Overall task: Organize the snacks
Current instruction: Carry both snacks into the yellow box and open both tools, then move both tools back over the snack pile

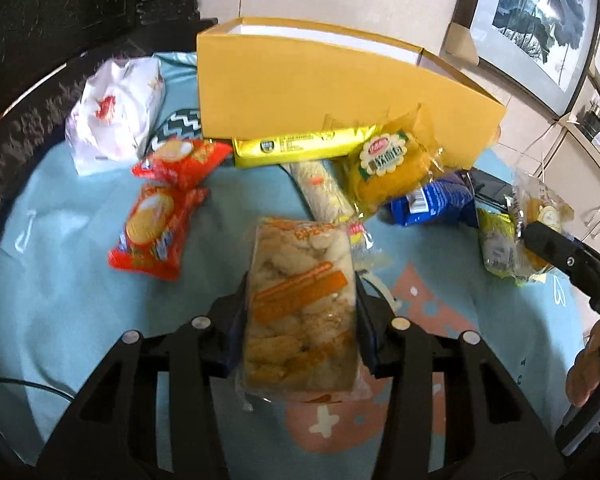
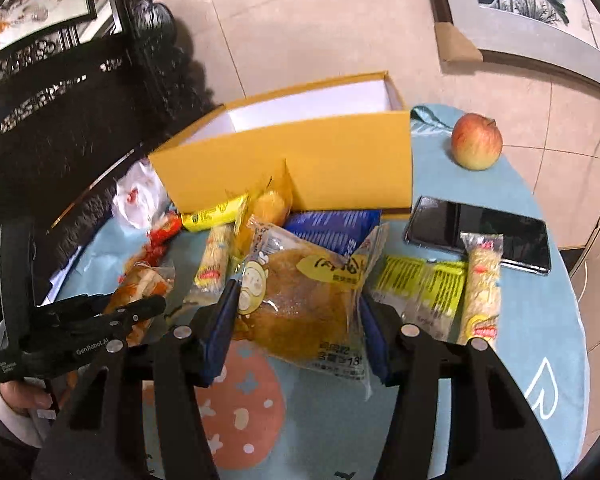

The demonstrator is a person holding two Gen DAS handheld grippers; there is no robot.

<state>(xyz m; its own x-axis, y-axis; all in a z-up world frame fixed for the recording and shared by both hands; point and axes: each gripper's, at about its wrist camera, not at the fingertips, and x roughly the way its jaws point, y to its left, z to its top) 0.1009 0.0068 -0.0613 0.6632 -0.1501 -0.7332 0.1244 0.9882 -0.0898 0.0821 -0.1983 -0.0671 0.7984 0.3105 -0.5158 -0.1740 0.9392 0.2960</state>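
My left gripper (image 1: 300, 304) is shut on a clear packet of fried snacks with orange stripes (image 1: 300, 300), held above the blue tablecloth. My right gripper (image 2: 296, 300) is shut on a clear-wrapped round bread with a yellow label (image 2: 300, 300). The open yellow box (image 1: 340, 100) stands behind the snacks and also shows in the right wrist view (image 2: 300, 160). Loose snacks lie in front of it: two red biscuit packets (image 1: 156, 228), a yellow bar (image 1: 296, 146), a yellow cake packet (image 1: 388, 168), a blue packet (image 1: 432, 200).
A white plastic bag (image 1: 116, 112) lies at the left. An apple (image 2: 477, 142) and a phone (image 2: 480, 232) lie right of the box. A yellow-label packet (image 2: 420, 288) and rice-cracker sticks (image 2: 482, 296) lie nearby. A dark carved chair (image 2: 60, 100) stands behind the table.
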